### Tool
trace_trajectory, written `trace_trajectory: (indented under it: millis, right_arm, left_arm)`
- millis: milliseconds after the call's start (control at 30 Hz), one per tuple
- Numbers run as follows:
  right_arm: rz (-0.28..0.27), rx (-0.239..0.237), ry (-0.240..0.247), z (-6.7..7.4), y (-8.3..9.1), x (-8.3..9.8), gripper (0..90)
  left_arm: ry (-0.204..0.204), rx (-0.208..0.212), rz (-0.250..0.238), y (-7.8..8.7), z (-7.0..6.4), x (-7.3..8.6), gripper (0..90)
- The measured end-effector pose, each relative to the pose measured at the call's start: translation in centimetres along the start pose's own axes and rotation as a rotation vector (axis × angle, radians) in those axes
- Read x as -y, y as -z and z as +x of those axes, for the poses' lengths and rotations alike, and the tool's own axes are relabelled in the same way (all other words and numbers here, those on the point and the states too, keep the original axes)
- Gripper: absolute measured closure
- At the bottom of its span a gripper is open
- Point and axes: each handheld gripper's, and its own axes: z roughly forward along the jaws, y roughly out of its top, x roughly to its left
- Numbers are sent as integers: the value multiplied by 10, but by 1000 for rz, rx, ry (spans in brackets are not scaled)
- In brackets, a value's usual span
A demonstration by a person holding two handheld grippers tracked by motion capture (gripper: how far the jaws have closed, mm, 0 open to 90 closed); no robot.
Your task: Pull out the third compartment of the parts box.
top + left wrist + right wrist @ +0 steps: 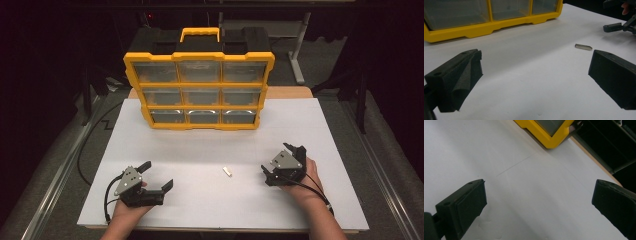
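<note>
Your left gripper (156,175) rests at the near left of the white table (300,125) with its jaws spread wide and empty, and your right gripper (282,160) sits at the near right, likewise released. The small pale piece (227,171) lies flat between them, apart from both, well nearer than the yellow organizer case (200,90) standing at the far edge.
</note>
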Motion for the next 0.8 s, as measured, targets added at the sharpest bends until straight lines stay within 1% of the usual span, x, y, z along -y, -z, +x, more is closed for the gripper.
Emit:
trace_trajectory:
  millis: [33,67,100,133,200,233,267,300,333,367,500,633,667,800]
  right_arm:
    - [-5,6,27,1,0,-1,0]
    - [-4,8,41,2,1,-2,0]
    - [-4,8,41,2,1,-2,0]
    - [-5,18,84,2,2,-3,0]
    - [4,22,101,5,3,-4,0]
    - [8,30,135,6,3,-5,0]
    - [15,35,150,7,3,-6,0]
    - [22,38,157,9,4,-6,0]
    - [22,42,177,10,3,-7,0]
    - [27,45,180,11,3,-7,0]
    - [40,59,227,12,4,-8,0]
    - [54,56,247,13,5,-9,0]
    - [59,66,278,14,6,-9,0]
    - [58,97,327,15,8,-10,0]
  left_arm:
    - [0,0,0,0,0,0,1]
    - [0,0,0,0,0,0,1]
    - [0,0,0,0,0,0,1]
    - [0,2,-1,0,0,0,1]
    - [0,1,-1,0,0,0,1]
    - [0,1,-1,0,0,0,1]
    - [0,1,-2,0,0,0,1]
    - [0,1,-1,0,0,0,1]
    - [0,0,-2,0,0,0,1]
    - [0,1,-2,0,0,0,2]
    - [0,0,-3,1,1,0,2]
    - [2,0,-3,0,1,0,1]
    - [2,0,-3,0,1,1,1]
    - [2,0,-3,0,1,1,1]
